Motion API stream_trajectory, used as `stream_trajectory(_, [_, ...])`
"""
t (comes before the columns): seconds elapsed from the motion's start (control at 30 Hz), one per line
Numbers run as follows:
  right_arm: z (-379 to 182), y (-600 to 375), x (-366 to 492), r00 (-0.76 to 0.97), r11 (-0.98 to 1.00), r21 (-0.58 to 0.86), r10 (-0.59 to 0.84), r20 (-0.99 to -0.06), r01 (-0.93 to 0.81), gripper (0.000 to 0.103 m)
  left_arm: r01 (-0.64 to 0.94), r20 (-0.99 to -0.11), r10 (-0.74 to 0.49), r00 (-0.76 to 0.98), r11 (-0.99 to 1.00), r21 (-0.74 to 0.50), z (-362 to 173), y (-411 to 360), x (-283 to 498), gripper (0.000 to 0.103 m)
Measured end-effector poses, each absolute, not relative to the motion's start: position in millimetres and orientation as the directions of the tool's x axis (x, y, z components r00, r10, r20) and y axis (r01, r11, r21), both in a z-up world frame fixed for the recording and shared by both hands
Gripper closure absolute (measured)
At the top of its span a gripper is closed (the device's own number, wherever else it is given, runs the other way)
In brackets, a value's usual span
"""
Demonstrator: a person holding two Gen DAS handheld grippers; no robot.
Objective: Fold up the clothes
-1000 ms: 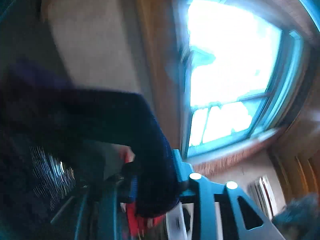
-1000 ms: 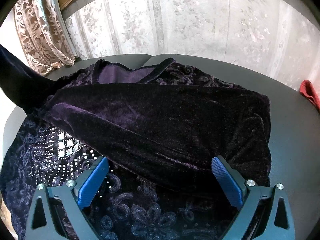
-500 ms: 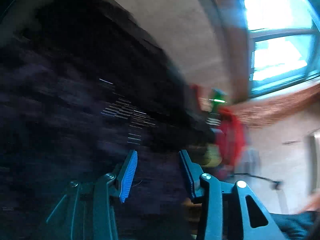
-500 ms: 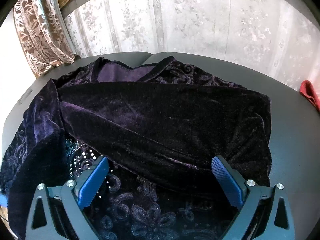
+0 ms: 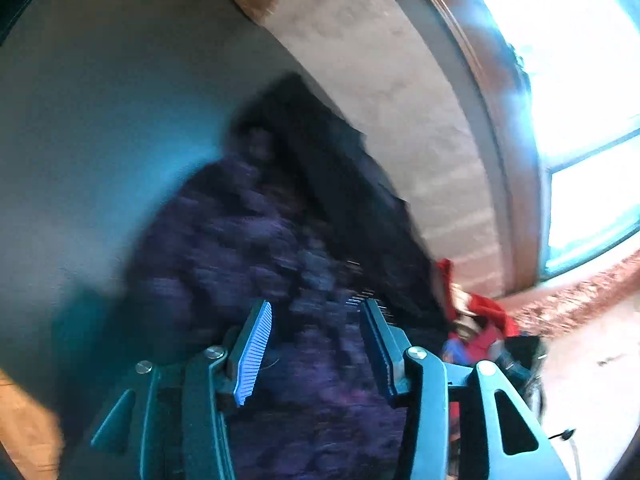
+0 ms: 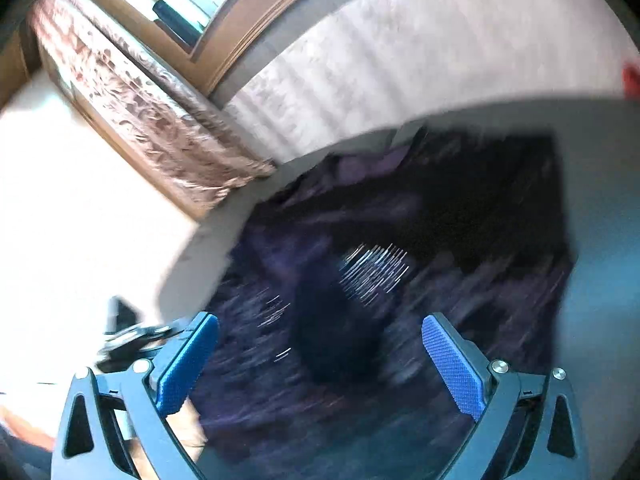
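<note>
A dark purple velvet garment (image 6: pixel 420 240) with a sequin patch (image 6: pixel 374 270) lies spread on a grey table (image 6: pixel 600 220); one sleeve is folded across its body. Both views are motion-blurred. My right gripper (image 6: pixel 320 344) is open and empty, just above the garment's near part. In the left wrist view the same garment (image 5: pixel 280 240) lies ahead and below. My left gripper (image 5: pixel 316 332) is open and empty over the cloth.
A red cloth (image 5: pixel 480 316) lies at the table's far right edge in the left wrist view. A patterned curtain (image 6: pixel 132 96) and a pale sheer curtain (image 6: pixel 400 40) hang behind the table. A bright window (image 5: pixel 580 80) is beyond.
My left gripper let go of the sleeve, which now lies folded over the garment, and swung down toward the table. My right gripper has started moving and turning left.
</note>
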State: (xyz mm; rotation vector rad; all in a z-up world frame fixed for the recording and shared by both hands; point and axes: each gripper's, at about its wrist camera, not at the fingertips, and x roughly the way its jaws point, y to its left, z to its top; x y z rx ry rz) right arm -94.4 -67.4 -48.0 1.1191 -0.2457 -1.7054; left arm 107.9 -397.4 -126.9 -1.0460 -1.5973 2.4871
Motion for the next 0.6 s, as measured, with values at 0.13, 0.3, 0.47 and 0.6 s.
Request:
stream_trajectory(0.13, [-71,-84,-78,-0.003,-0.451,0.656,-0.825,-0.565,0.605,0.000,0.308,-0.484,0.357,-0.799,-0.449,-0.839,-128,-394,94,0.053])
stream_trajectory(0.3, [-83,-103,-75,-0.037,-0.502,0.613,-0.791,-0.610,0.610,0.077,0.339,-0.495,0.344,-0.798,-0.423,-0.840,-136,-393,57,0.053])
stream_trajectory(0.47, [-63,-99,-89,-0.127,-0.542,0.555,-0.777,-0.616,0.631,0.091,0.365,-0.495,0.336,-0.801,-0.381,-0.849,-145,-400,41,0.053])
stream_trajectory(0.6, [3,-74,-98,-0.272,-0.534,0.453,-0.807,-0.524,0.713,0.092,0.354,-0.523,0.302,-0.797,-0.469,-0.809,-140,-399,38,0.054])
